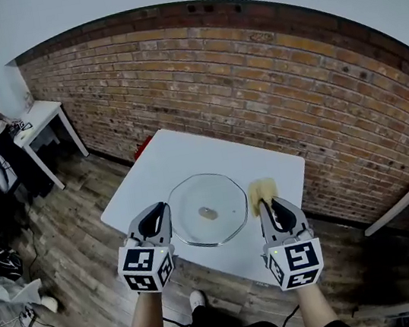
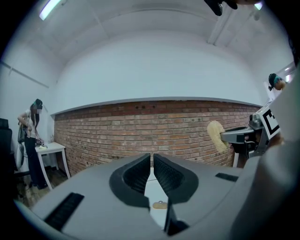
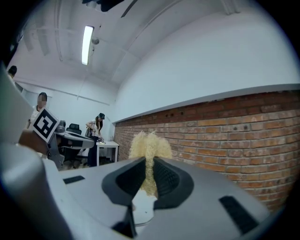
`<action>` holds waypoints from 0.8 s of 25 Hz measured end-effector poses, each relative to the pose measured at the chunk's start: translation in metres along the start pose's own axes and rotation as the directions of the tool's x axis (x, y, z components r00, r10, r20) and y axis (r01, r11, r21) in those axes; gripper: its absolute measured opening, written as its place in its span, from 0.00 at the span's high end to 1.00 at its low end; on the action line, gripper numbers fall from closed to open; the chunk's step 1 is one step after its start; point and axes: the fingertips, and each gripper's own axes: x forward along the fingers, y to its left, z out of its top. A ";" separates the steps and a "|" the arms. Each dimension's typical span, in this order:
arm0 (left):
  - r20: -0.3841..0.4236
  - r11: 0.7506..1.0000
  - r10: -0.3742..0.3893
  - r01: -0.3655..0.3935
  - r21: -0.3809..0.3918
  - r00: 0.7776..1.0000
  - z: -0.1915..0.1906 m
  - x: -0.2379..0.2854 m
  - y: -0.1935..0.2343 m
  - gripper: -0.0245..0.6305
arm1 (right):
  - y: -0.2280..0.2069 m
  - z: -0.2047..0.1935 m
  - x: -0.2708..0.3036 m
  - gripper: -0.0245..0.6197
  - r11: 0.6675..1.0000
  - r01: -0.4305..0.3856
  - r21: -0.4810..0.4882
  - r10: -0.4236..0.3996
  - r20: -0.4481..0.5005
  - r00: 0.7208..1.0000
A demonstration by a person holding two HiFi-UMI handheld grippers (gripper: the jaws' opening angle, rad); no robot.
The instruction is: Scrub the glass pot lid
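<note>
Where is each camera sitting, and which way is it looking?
Head view: on the person's head, looking steeply down at the white table and glass pot lid; forearms, left hand-held gripper and right hand-held gripper show.
Left gripper view: on the left hand-held gripper, facing the brick wall; its own shut jaws show.
Right gripper view: on the right hand-held gripper, facing the brick wall; its jaws pinch the yellow scrubber.
Shared: head view and left gripper view both show the right hand-held gripper holding the scrubber.
</note>
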 end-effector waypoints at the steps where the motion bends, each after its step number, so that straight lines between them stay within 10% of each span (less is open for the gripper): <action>1: -0.002 1.000 -0.004 0.004 -0.002 1.000 -0.001 0.005 0.006 0.92 | 0.001 0.001 0.007 0.88 1.000 0.005 -0.001 -0.005 -0.002 1.000; 20: -0.052 0.985 -0.169 0.167 -0.035 0.984 -0.027 0.101 0.108 0.92 | 0.038 0.002 0.122 0.88 0.989 0.150 -0.017 -0.151 -0.068 0.986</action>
